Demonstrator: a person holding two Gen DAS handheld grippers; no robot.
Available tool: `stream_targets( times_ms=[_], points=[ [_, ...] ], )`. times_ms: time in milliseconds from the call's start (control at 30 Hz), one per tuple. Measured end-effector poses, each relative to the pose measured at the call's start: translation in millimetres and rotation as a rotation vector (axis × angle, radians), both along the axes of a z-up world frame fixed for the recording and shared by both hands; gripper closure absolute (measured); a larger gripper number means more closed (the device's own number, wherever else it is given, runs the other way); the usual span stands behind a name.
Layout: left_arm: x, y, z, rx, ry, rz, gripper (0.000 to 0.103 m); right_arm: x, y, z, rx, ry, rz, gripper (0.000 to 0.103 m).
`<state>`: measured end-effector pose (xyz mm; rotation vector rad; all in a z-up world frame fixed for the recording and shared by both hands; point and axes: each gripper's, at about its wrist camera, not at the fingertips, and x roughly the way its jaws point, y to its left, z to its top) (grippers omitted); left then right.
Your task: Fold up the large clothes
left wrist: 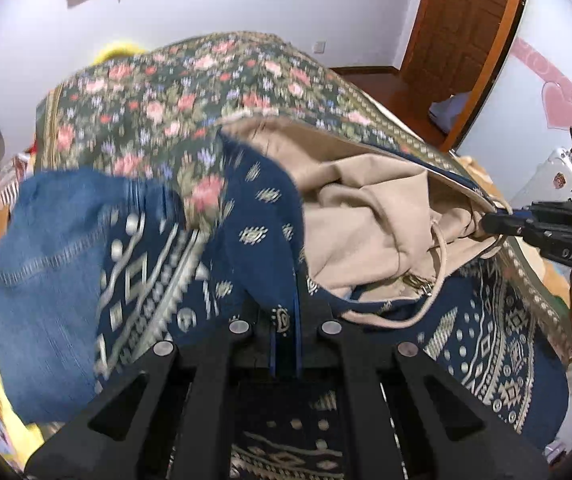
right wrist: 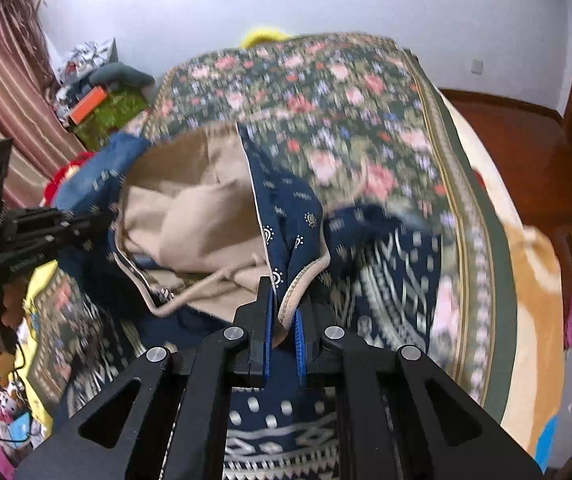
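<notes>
A large navy garment (left wrist: 245, 216) with white geometric print and a beige lining (left wrist: 366, 208) is held up over the bed. My left gripper (left wrist: 283, 320) is shut on a fold of its navy cloth. My right gripper (right wrist: 283, 320) is shut on its beige-trimmed edge (right wrist: 306, 280). The right gripper also shows at the right of the left wrist view (left wrist: 498, 224), clamped on the garment's edge. The left gripper shows at the left of the right wrist view (right wrist: 81, 228). The lining (right wrist: 189, 216) sags between the two grippers, with a beige drawstring (right wrist: 205, 284) hanging.
A floral bedspread (right wrist: 326, 92) covers the bed beneath. A blue denim piece (left wrist: 45, 280) lies at the left. Clutter and a striped curtain (right wrist: 1, 92) stand left of the bed. A wooden door (left wrist: 462, 28) and wood floor (right wrist: 506, 128) are at the right.
</notes>
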<state>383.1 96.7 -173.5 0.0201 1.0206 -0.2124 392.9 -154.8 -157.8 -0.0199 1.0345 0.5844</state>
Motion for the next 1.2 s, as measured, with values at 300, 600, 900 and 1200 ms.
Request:
stream_targets(
  times_ms=[300,600,900,1200],
  points=[
    [-34.6,3.4,-48.7,-0.032,0.108,0.022,0.093,-17.5,-6.9,-37.2,-0.072,0.057,-0.02,0.091],
    [-48.4,-11.6,-21.4,0.038,0.048,-0.04,0.051,-26.1,-2.1,-5.5,-0.072,0.014,-0.003,0.086],
    [-16.8,-1.1,30.4,0.028,-0.101,0.023,0.04,-8.1,25.9,44.5,-0.016,-0.158,0.023,0.056],
    [38.3,13.6,20.1,-0.04,-0.071,0.08,0.04,38.1,65.0,29.3,-0.009,-0.109,0.06,0.056]
  ],
)
